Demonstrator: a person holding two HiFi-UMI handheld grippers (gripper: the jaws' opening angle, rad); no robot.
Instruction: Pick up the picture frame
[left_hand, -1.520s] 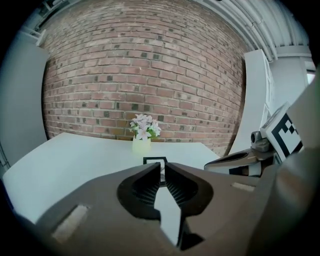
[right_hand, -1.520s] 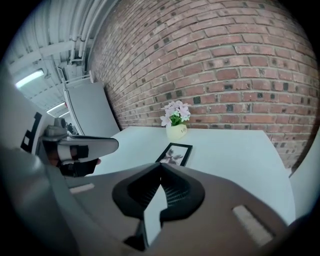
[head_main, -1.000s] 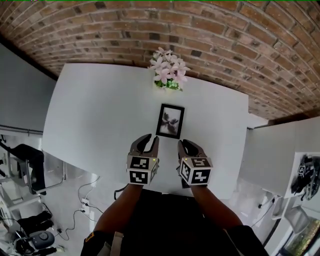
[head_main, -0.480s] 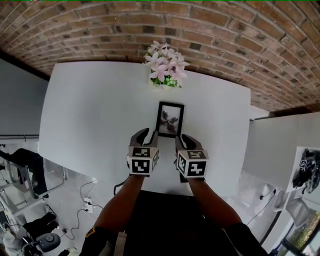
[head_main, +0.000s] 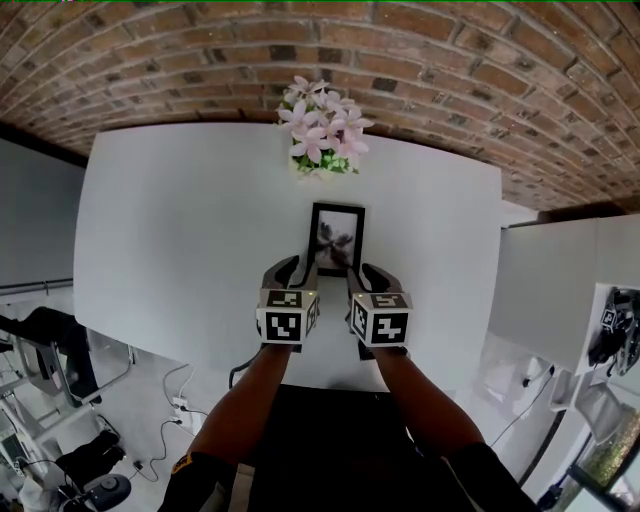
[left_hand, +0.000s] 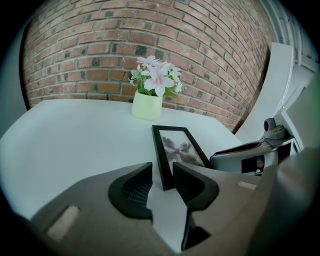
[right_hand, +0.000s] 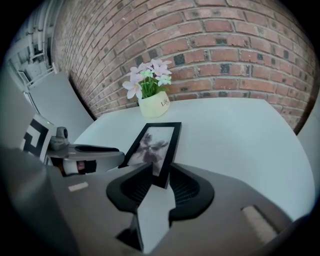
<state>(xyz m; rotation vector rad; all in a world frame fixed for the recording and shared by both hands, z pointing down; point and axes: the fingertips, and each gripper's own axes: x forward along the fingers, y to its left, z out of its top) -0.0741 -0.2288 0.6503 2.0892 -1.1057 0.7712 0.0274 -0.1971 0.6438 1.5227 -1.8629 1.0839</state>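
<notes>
Our left hand-held gripper, grey with black ribbed pads, stands with its jaws spread, having just been opening. Our right hand-held gripper is likewise wide, its jaws also just opened. Neither is pinching anything. Behind everything we see the curved red brick wall. In front of it is the white rounded table. The black rectangular picture frame lies flat on the table near its middle, holding a grey, blurry print. Its near left corner sits in the gap of the left jaws and its near right corner in the gap of the right, with the pads not pressing. Beyond the frame, close to the wall, a small pale green pot stands upright with a bunch of pink flowers in it.
</notes>
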